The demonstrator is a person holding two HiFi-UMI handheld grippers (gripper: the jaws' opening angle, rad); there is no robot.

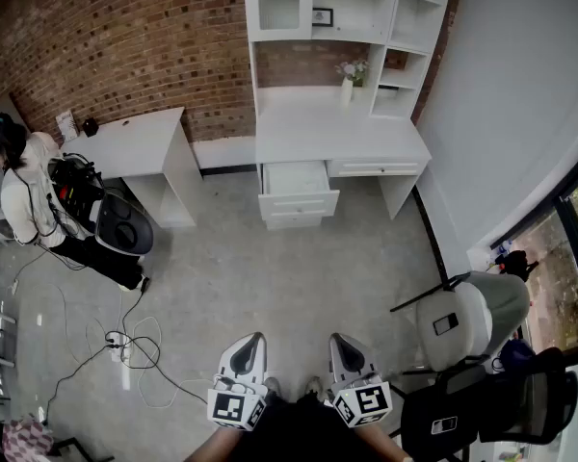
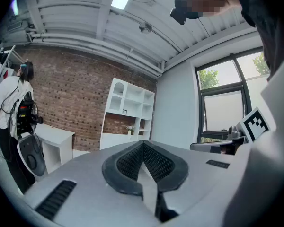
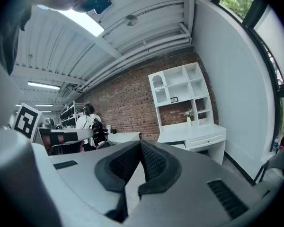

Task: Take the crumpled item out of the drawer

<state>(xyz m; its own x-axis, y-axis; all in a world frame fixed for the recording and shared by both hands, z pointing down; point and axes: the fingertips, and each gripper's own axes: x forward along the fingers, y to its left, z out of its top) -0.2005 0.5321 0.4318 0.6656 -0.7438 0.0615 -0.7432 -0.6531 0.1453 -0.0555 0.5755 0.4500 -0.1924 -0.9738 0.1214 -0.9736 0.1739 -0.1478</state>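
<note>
A white desk (image 1: 342, 138) with a shelf unit stands against the brick wall across the room. Its left drawer (image 1: 297, 189) is pulled open; the inside looks pale and I cannot make out a crumpled item in it from here. Both grippers are held low near my body, far from the desk and pointing toward it. My left gripper (image 1: 257, 338) is shut with nothing between its pads (image 2: 132, 161). The right gripper (image 1: 335, 339) is likewise shut and empty, its pads (image 3: 150, 161) touching. The desk (image 3: 191, 134) shows ahead in the right gripper view.
A person (image 1: 21, 192) sits at the left beside a small white table (image 1: 143, 141) and a dark chair (image 1: 125, 227). Cables (image 1: 125, 346) lie on the floor at the left. A pale chair (image 1: 472, 318) and a black chair (image 1: 506, 404) stand at the right. A vase (image 1: 347, 89) is on the desk.
</note>
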